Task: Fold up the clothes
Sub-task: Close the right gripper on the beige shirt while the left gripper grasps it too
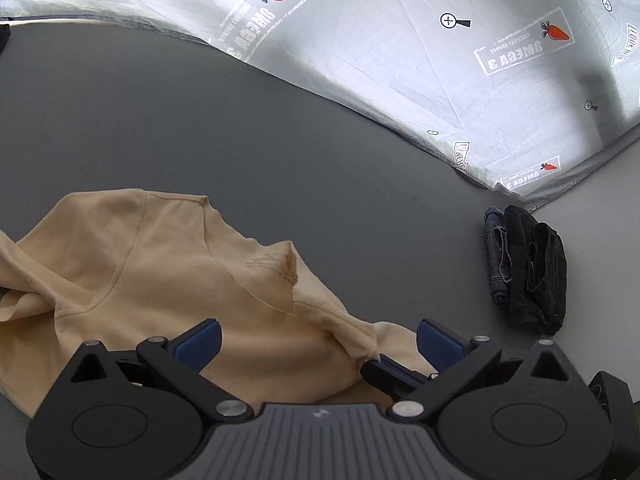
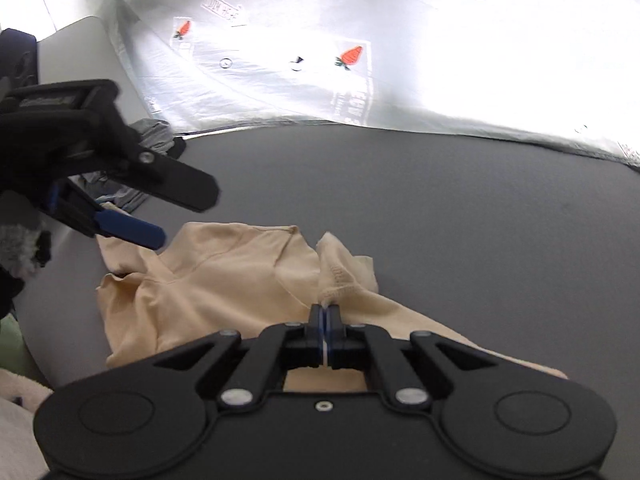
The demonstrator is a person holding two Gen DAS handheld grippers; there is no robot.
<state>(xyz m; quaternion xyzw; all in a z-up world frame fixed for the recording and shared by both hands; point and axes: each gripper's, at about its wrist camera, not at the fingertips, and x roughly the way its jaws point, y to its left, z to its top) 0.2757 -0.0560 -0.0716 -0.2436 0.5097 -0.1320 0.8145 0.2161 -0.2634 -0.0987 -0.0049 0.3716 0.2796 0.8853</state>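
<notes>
Two hand-held grippers over one beige garment (image 1: 160, 280), crumpled on a dark grey table (image 1: 240, 140). Left gripper (image 1: 318, 342): jaws spread wide, blue pads (image 1: 200, 344) clear of each other, poised just above the near part of the garment with cloth between them but not pinched; nothing grasped. Same gripper seen from the right wrist view at upper left (image 2: 176, 212), blurred, fingers apart, tips just above the garment's left edge. Right gripper (image 2: 325, 312): jaws clenched tight, blue pads pressed together on a stitched hem fold of the beige garment (image 2: 224, 280), a sliver of pale cloth showing in the seam between them. Garment spread across the near half of the table, one seamed opening puckered up at the pinched fold, remainder lying flat with loose creases. Folded stack of dark clothes (image 1: 528, 268), black on blue denim, near the table's right edge in the left wrist view, well apart from the beige garment. Grey heap of clothes (image 2: 152, 148) behind the left gripper in the right wrist view. Pale printed sheet (image 1: 400, 60) with carrot motifs hanging behind the table.
</notes>
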